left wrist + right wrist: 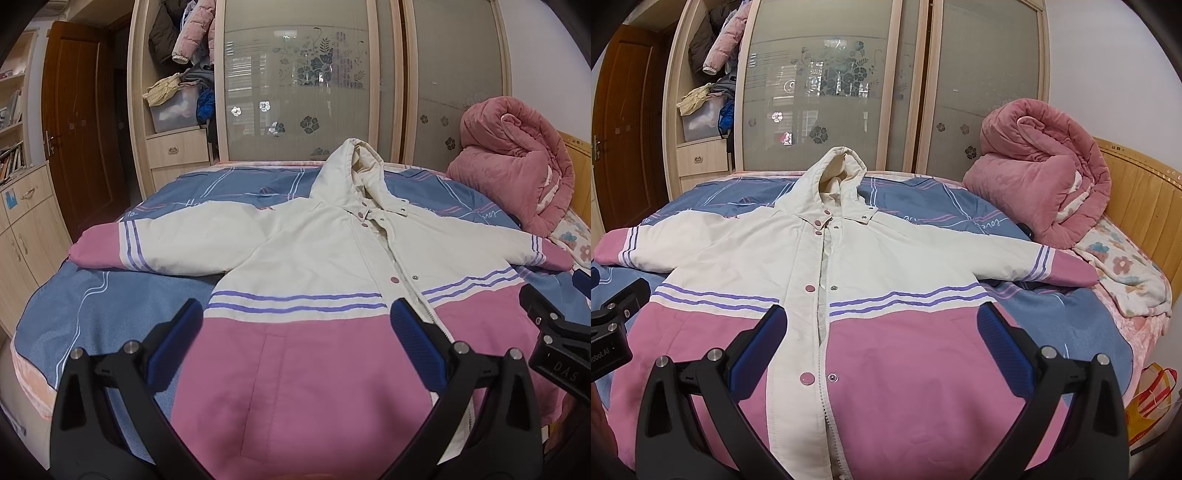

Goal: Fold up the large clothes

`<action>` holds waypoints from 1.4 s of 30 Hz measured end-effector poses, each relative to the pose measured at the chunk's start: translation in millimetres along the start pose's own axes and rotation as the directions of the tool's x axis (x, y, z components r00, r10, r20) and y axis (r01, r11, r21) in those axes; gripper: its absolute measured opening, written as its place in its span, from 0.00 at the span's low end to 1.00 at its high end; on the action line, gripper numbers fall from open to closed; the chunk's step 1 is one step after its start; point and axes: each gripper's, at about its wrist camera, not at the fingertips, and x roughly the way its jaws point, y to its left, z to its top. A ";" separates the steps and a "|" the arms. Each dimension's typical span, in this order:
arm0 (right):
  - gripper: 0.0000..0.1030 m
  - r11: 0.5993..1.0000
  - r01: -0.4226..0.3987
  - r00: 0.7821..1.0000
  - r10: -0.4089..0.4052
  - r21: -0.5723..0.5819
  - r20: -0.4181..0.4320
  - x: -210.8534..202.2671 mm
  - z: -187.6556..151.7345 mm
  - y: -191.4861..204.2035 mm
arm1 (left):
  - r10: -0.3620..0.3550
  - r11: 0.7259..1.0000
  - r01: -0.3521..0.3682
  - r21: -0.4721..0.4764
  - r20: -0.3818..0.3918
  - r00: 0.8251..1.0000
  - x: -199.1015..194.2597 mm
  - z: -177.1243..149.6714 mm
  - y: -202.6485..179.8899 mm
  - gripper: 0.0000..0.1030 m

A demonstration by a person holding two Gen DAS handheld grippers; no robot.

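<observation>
A cream and pink hooded jacket (314, 258) (849, 266) lies face up and spread flat on the bed, sleeves out to both sides, hood pointing away from me. Its lower half is pink, with purple stripes across the chest and cuffs. My left gripper (295, 321) hovers open above the jacket's left pink panel, nothing between its blue pads. My right gripper (882, 325) hovers open above the zipper and the right pink panel, also holding nothing. Each gripper shows at the edge of the other's view: the right gripper body (554, 339), the left gripper body (613, 332).
The bed (74, 306) has a blue striped cover. A rolled pink quilt (1041, 184) sits at the far right by the wooden headboard (1137, 199), above a floral sheet (1123, 269). A wardrobe with frosted sliding doors (831, 92) stands behind. A bag (1152, 398) lies off the bed's right side.
</observation>
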 end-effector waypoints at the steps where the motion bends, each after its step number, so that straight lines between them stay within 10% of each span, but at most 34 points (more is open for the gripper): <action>1: 0.99 1.000 0.001 1.000 -0.001 0.000 0.000 0.0 0.0 -0.1 | 0.000 1.000 0.000 -0.001 0.001 1.000 -0.5 0.0 -0.4 0.98; 42: 0.99 1.000 0.004 1.000 -0.004 0.000 0.003 0.2 -0.8 -3.9 | 0.000 1.000 0.000 0.012 -0.010 1.000 3.2 -4.0 -3.3 0.98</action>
